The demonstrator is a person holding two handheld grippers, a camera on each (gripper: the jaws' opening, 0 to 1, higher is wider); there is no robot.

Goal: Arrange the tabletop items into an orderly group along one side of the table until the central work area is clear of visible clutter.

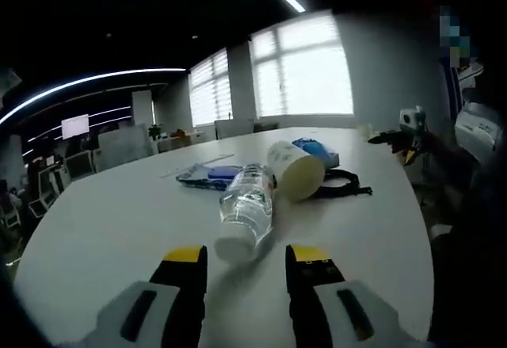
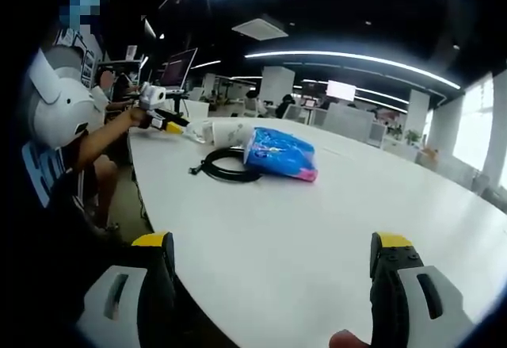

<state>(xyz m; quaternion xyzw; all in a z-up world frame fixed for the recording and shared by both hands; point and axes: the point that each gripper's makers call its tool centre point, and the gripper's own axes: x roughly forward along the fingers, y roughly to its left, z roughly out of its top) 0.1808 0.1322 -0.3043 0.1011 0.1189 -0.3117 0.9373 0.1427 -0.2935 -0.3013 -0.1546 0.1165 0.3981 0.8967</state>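
1. Left gripper view: the left gripper (image 1: 246, 265) is released, jaws apart, just short of the cap end of a water bottle (image 1: 246, 208) lying on the white table (image 1: 103, 229). Beyond it a paper cup (image 1: 295, 170) lies against a black cable (image 1: 342, 182), beside a blue packet (image 1: 319, 151).
2. Right gripper view: the right gripper (image 2: 273, 254) hangs wide open over bare table; the coiled cable and blue packet lie well ahead, with the other gripper (image 2: 176, 125) past them.

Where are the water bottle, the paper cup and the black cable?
water bottle (image 1: 244, 209), left gripper view, clear middle body.
paper cup (image 1: 295, 170), left gripper view, its side.
black cable (image 2: 223, 167), right gripper view, coil's near loop.
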